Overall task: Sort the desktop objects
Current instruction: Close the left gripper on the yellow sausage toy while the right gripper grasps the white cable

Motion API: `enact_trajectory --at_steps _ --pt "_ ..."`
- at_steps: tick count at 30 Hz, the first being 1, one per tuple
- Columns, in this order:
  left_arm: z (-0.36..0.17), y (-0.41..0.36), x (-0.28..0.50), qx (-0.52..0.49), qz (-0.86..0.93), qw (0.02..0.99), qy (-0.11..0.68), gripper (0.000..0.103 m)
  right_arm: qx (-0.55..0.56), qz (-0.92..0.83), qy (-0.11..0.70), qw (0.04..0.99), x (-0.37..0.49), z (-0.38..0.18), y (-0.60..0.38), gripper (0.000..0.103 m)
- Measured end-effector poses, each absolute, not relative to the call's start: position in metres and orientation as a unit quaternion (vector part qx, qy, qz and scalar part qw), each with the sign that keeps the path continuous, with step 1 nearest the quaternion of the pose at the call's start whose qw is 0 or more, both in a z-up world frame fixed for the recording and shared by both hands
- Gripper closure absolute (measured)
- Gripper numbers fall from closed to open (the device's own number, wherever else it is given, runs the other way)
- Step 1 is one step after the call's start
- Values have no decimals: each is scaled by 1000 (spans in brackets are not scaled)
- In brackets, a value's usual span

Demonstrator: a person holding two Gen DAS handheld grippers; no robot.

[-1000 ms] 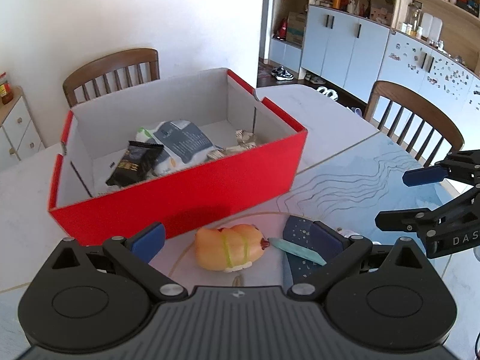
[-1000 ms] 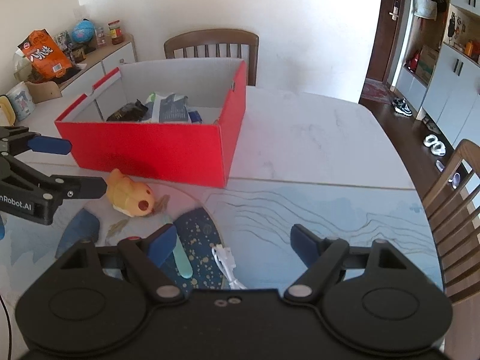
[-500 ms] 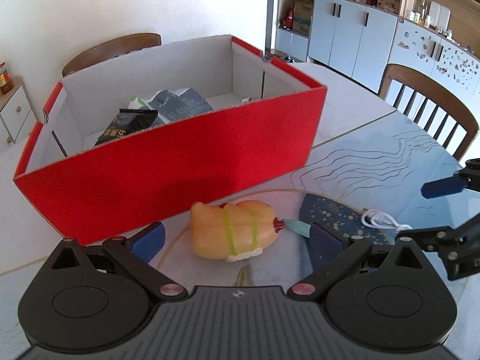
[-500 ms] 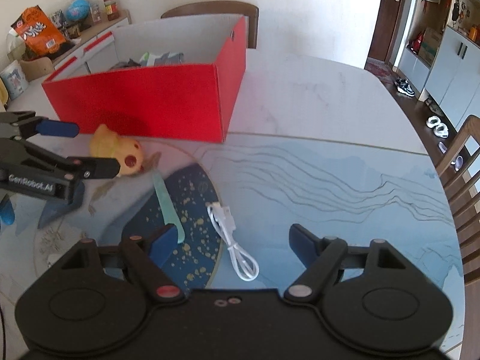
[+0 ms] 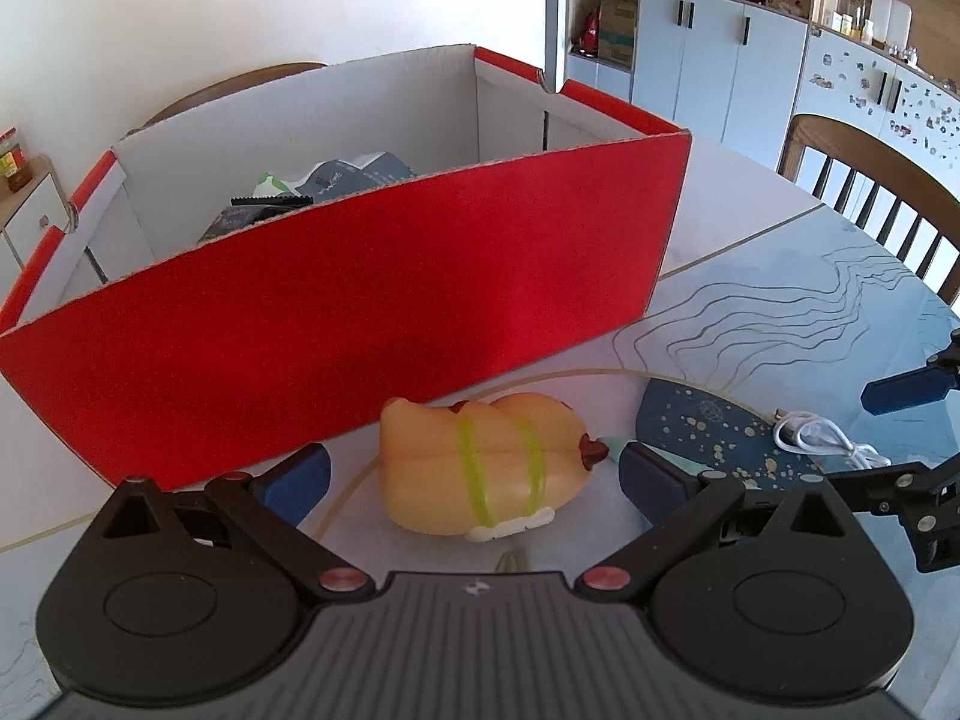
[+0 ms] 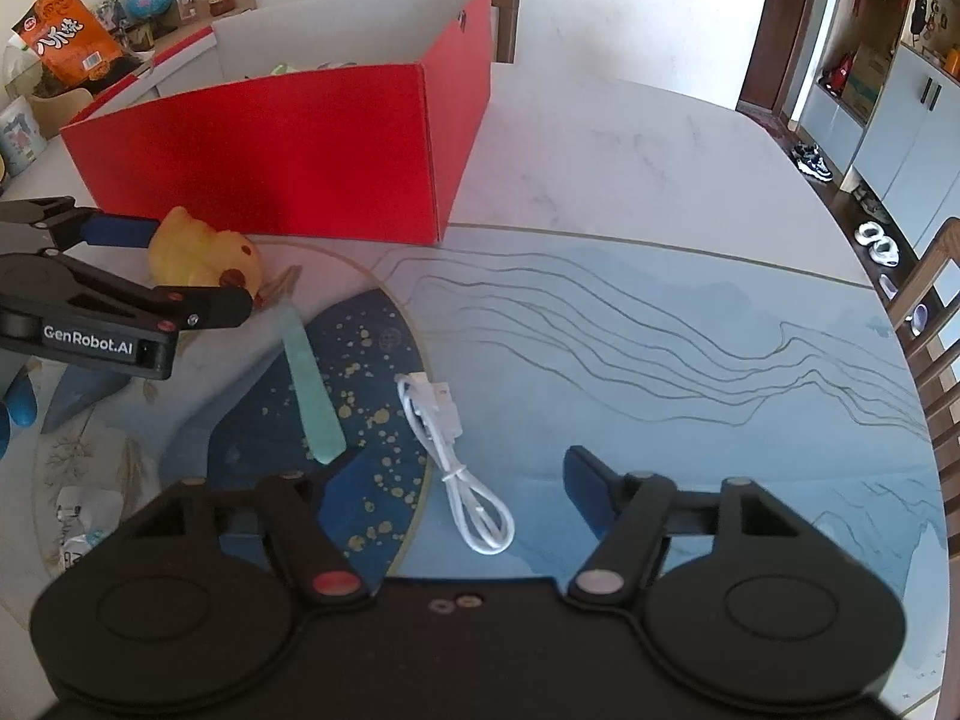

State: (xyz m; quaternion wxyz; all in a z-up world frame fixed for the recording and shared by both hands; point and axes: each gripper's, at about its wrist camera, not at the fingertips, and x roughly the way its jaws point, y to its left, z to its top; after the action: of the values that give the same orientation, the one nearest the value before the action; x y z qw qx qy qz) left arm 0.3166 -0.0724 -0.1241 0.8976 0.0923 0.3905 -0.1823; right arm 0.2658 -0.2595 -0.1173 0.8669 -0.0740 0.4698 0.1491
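A yellow hot-dog toy (image 5: 489, 471) lies on the table just in front of the red box (image 5: 360, 324). My left gripper (image 5: 474, 477) is open, low at the table, with a finger on each side of the toy. The toy (image 6: 201, 255) and the left gripper (image 6: 174, 267) also show in the right wrist view. A white USB cable (image 6: 453, 462) lies coiled on the table. My right gripper (image 6: 456, 486) is open and straddles the cable's near end. A pale green strip (image 6: 309, 387) lies left of the cable.
The red box (image 6: 288, 150) holds snack packets (image 5: 312, 186). Wooden chairs (image 5: 870, 192) stand at the table's right and far sides. A sideboard with an orange snack bag (image 6: 66, 39) stands at the left. A small white packet (image 6: 78, 531) lies near the front left.
Both grippers have moved lower and forward. My left gripper now straddles the hot-dog toy. My right gripper has come down over the white cable.
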Motion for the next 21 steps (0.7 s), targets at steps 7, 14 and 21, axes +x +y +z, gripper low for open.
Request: enact_trajectory --at_steps 7,14,21 --pt "-132 -76 320 104 -177 899 386 0 -82 150 470 866 269 -122 -258 39" --pt "-132 -78 320 113 -175 904 372 1 -81 149 467 868 271 -122 -256 42" --pt "-136 -81 319 119 -177 903 373 1 -81 151 463 870 271 -121 -254 47"
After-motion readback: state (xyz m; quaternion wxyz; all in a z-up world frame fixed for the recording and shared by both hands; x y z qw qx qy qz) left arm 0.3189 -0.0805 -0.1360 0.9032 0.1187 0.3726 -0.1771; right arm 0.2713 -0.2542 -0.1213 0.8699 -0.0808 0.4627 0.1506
